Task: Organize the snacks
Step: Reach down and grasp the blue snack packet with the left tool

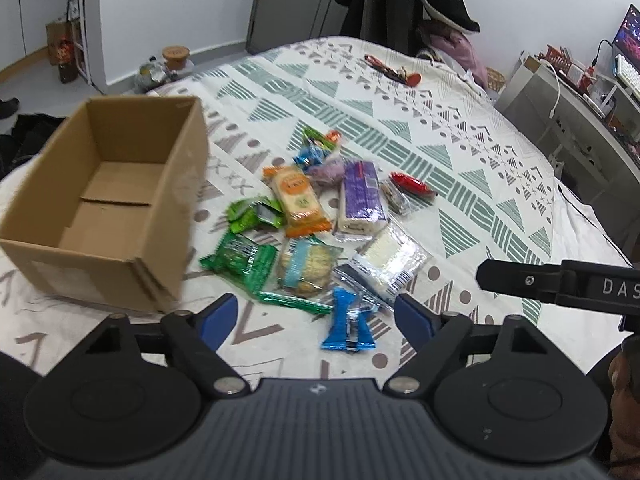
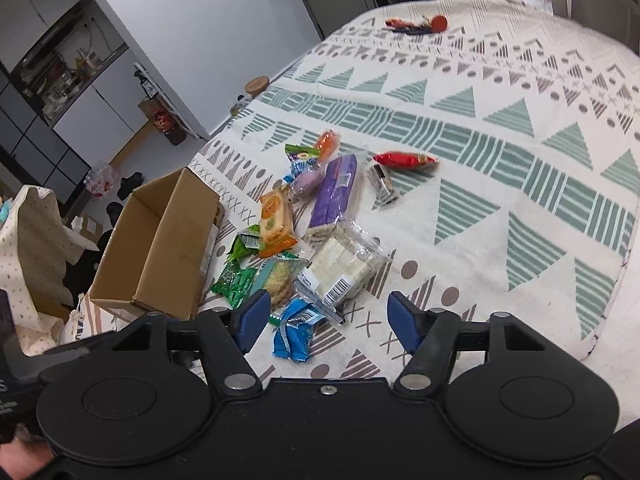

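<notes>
left gripper (image 1: 316, 316) jaws spread wide, empty; right gripper (image 2: 324, 316) likewise, held alongside.

So it's a bed (image 1: 460, 128) with a green-and-grey triangle-print cover. Sitting on it: an open cardboard box (image 1: 108, 200) on the left, a messy pile of snacks (image 1: 320, 232) just beside it, and a couple of red wrappers (image 1: 394, 70) way off at the far end.

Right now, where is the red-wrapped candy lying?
The red-wrapped candy lies on the patterned bedspread at the far right edge of the snack pile, just beyond the purple packet, in both wrist views.
</notes>
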The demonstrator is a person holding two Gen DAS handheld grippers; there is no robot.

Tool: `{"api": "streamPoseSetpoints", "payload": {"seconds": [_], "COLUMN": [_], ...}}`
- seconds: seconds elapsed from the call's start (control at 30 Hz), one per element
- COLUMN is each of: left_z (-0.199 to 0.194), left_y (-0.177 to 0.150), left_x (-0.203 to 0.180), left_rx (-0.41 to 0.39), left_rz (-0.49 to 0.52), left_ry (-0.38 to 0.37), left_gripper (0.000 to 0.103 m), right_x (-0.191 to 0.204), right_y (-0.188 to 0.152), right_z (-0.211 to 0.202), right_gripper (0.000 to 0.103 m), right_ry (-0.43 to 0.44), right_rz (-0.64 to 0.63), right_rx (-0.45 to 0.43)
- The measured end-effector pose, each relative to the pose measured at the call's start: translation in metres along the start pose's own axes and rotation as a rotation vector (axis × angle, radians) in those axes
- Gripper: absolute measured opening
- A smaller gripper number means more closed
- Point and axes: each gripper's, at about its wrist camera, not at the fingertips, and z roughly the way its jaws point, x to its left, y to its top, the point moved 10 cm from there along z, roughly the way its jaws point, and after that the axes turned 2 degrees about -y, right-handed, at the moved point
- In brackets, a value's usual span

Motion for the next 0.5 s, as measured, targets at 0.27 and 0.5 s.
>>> {"api": "streamPoseSetpoints", "payload": {"seconds": [0.27, 0.5], "left_z": [0.039, 0.067], "left_y": [-0.007, -0.013], "left_x": [-0.011, -0.015], "left_rx": [0.07, 0.128], "left_rz": [-0.019, -0.043], "left_ry": [-0.028, -0.044], "left_gripper": [0.068, 0.063], "right_x": [-0.009, -0.018], "right_y": [0.0, 0.001], "right_z": [0.025, 0.039], "right_gripper": [0.04, 0.036], "right_ry": [0.016, 0.027], "right_rz": [0.055, 0.111], "right_rx": [0.06, 0.093]}}
